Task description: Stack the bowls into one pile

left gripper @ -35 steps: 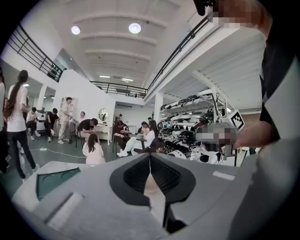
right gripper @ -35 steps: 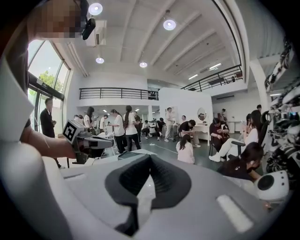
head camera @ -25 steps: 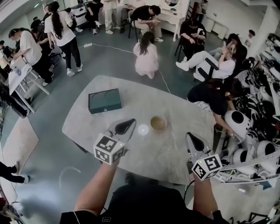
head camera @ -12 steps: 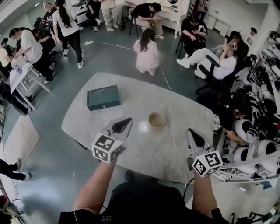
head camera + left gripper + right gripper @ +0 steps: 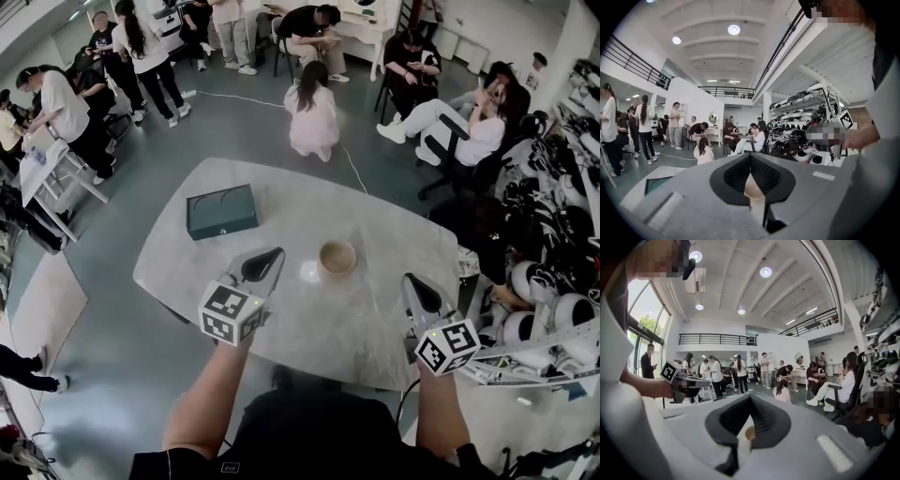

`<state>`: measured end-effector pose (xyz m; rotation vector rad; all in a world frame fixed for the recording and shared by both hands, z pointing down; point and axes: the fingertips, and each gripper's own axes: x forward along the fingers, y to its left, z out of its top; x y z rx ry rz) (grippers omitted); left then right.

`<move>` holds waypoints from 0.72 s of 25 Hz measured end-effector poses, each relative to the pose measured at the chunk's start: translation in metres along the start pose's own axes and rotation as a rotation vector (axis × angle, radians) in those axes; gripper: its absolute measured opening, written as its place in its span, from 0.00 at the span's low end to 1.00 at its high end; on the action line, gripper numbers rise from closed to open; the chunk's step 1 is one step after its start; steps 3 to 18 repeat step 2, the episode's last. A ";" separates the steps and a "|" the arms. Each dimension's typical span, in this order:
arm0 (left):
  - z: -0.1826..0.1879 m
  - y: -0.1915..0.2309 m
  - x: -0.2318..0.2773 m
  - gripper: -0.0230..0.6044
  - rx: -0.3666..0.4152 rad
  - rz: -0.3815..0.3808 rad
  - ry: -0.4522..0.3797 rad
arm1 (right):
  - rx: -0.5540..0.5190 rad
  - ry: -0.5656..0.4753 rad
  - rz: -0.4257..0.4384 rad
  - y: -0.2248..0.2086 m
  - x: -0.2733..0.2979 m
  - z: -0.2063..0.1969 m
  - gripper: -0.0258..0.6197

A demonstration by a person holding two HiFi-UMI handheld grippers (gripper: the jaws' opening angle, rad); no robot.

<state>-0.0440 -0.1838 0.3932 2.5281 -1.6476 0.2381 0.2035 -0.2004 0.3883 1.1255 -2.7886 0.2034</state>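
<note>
A tan bowl (image 5: 337, 258) stands on the pale marble table (image 5: 375, 337), a little right of its middle; whether it is one bowl or a nested pile I cannot tell. My left gripper (image 5: 272, 256) hovers just left of the bowl, shut and empty. My right gripper (image 5: 413, 281) hangs to the bowl's right and nearer to me, also shut with nothing in it. In the left gripper view the shut jaws (image 5: 750, 159) fill the foreground and the bowl (image 5: 753, 186) shows in the notch. The right gripper view shows its shut jaws (image 5: 749, 399) with the bowl (image 5: 750, 432) behind them.
A dark green box (image 5: 222, 212) lies on the table's far left part. A bright light reflection (image 5: 308, 272) sits beside the bowl. Several people stand and sit around the room beyond the table. White helmet-like gear (image 5: 553, 291) is stacked on the right.
The right gripper has drifted slightly; the left has kept still. Both remain shut. People at the back left have walked on.
</note>
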 end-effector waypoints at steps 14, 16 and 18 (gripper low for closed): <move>0.004 0.000 0.001 0.05 0.003 0.003 -0.013 | -0.004 -0.001 0.002 0.001 0.000 0.001 0.04; 0.004 0.000 0.001 0.05 0.003 0.003 -0.013 | -0.004 -0.001 0.002 0.001 0.000 0.001 0.04; 0.004 0.000 0.001 0.05 0.003 0.003 -0.013 | -0.004 -0.001 0.002 0.001 0.000 0.001 0.04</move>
